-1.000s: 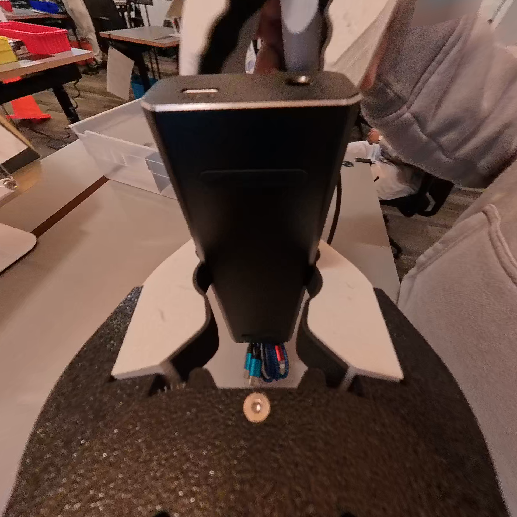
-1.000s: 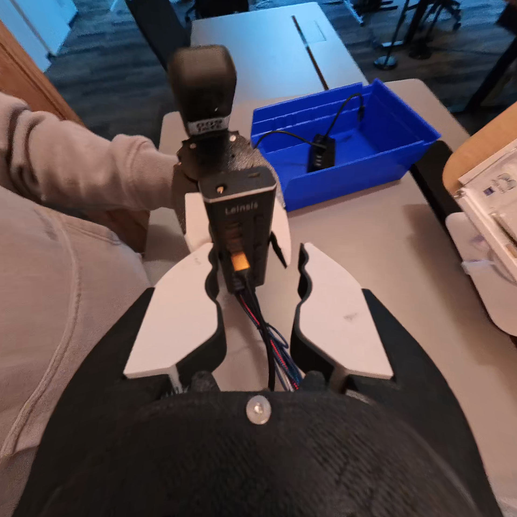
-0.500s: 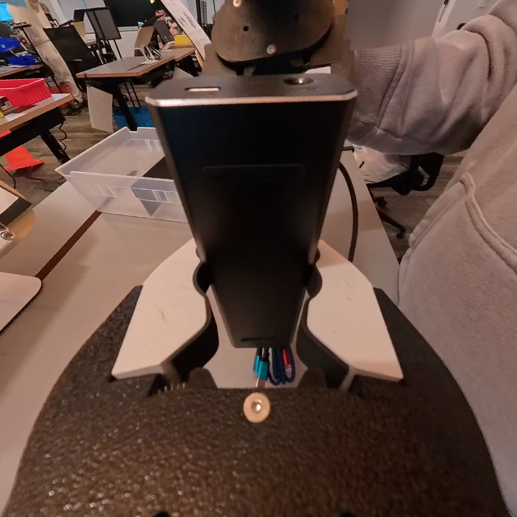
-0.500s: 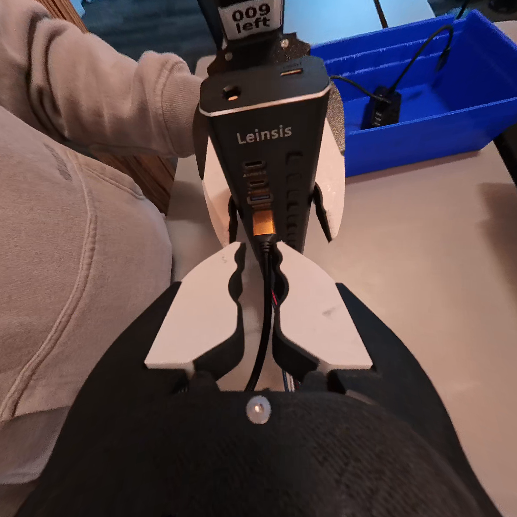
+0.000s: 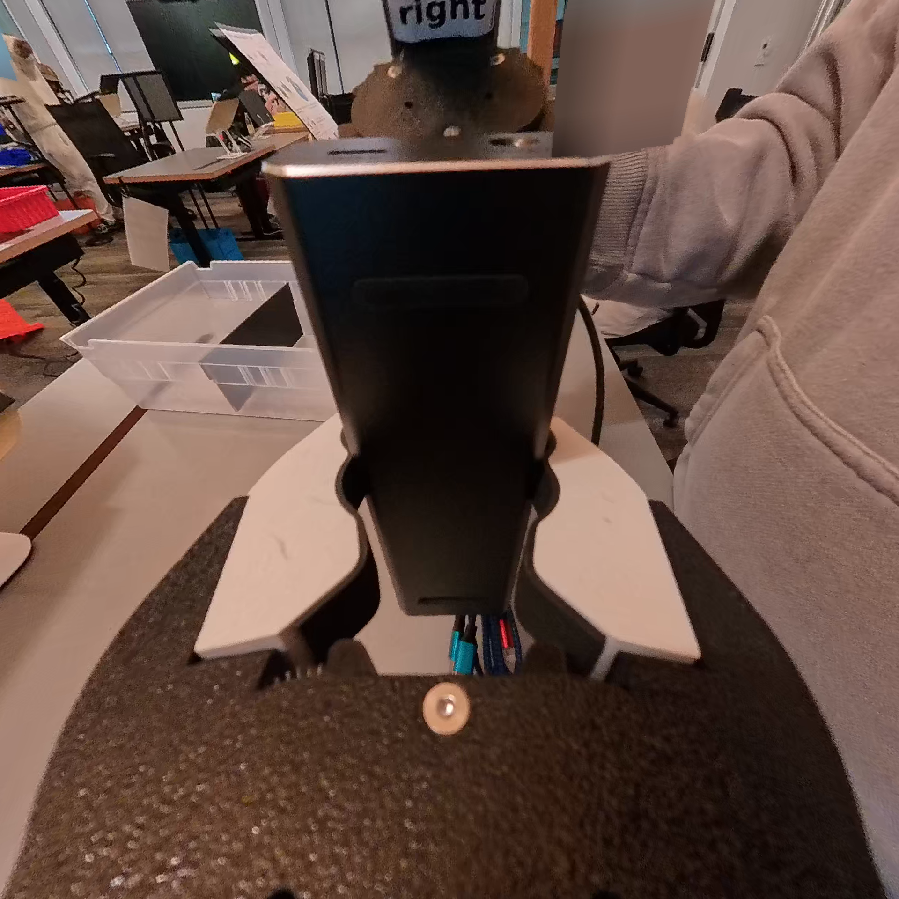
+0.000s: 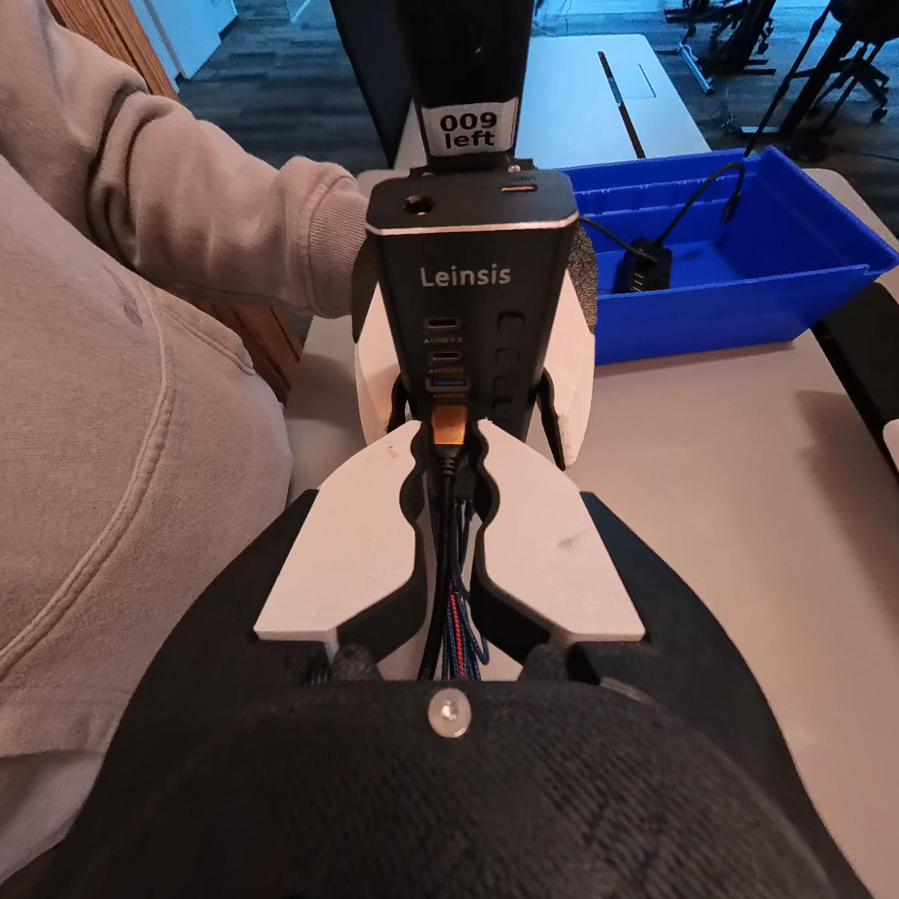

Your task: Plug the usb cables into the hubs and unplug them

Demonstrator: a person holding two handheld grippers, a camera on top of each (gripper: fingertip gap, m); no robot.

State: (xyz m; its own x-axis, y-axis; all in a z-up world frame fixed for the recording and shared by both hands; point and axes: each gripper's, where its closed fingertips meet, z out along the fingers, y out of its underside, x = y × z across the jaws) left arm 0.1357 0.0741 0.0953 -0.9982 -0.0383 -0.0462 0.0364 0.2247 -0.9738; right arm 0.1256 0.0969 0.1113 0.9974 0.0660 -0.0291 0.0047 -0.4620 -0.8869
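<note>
Black hub (image 5: 445, 369) upright between left gripper (image 5: 445, 467) fingers, ports toward right gripper (image 6: 450, 438).

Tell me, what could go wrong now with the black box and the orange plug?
The right tool pinches the orange plug, which sits in the black hub held upright by the left tool.

1. Pulling at a slant might bend the plug or strain its port.
2. The left tool grips only the hub's lower part, so a hard tug could tip it or slide it out.
3. The loose braided cables running between the right tool's fingers might snag.
</note>
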